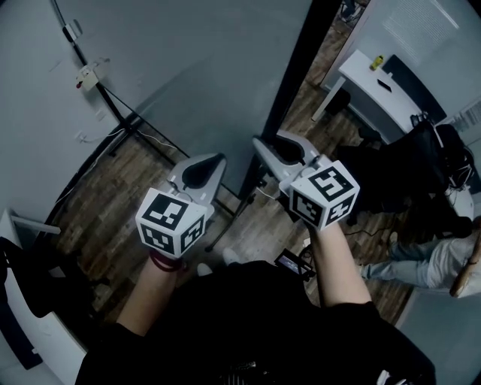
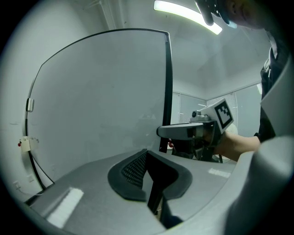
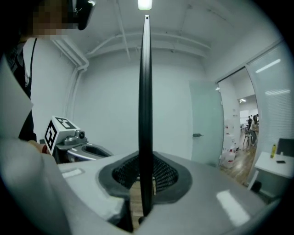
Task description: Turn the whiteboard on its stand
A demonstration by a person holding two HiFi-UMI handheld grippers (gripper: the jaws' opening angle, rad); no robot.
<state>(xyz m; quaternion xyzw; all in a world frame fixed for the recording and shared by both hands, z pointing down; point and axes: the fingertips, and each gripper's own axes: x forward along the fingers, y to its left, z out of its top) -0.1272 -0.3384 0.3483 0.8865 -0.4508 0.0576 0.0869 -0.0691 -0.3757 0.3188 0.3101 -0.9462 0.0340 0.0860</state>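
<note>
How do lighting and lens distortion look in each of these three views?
Head view: dim and bluish, the whiteboard a flat grey. Left gripper view: fisheye bows the whiteboard's frame, corners are black, and the ceiling strip light glares. Right gripper view: brightest, though the whiteboard's edge is a dark silhouette.

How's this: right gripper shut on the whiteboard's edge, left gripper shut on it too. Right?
No: the left gripper is open, with nothing between its jaws, as the left gripper view shows. The right gripper is shut on the whiteboard edge.
</note>
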